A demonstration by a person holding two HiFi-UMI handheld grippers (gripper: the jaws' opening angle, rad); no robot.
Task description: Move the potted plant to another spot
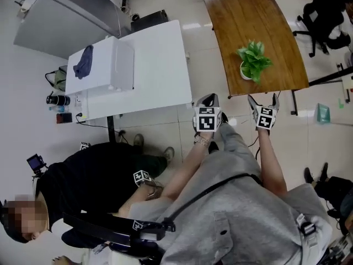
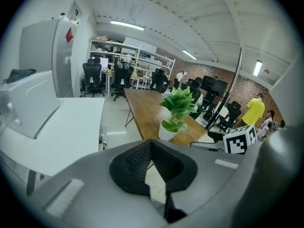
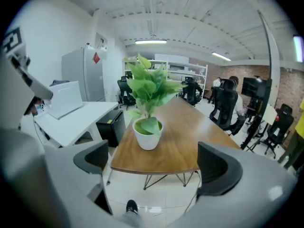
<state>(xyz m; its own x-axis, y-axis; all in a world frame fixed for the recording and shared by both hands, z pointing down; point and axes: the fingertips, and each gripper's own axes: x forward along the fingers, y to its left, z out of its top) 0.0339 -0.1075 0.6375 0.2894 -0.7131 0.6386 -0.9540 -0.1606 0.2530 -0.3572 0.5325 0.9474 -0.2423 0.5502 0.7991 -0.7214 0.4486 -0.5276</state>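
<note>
1. A leafy green plant [image 1: 253, 58] stands upright in a white pot [image 1: 245, 71] on a wooden table [image 1: 248, 15]. It is close to the table's near edge, at about 1 o'clock in the head view.
2. The person [image 1: 248, 203], dressed in grey, holds both tools over the floor [image 1: 160, 127], just short of that edge. Neither tool touches the plant.
3. The left hand-held gripper [image 1: 208, 100] is at about 8 o'clock from the plant. Its own view shows the black jaws [image 2: 152, 148] closed together with nothing between them. The plant [image 2: 175, 109] stands beyond them at 1 o'clock.
4. The right hand-held gripper [image 1: 263, 100] is at about 6 o'clock from the plant. In its own view the jaws [image 3: 154, 167] are wide apart and empty. The plant [image 3: 148, 94] stands straight ahead at 12 o'clock, above the gap and well clear of both pads.
5. A white table [image 1: 160, 65] stands at 9 o'clock from the wooden one, with a dark blue cloth [image 1: 84, 61] lying on a white box.
6. A second person in black [image 1: 94, 186] is low down at 8 o'clock in the head view.
</note>
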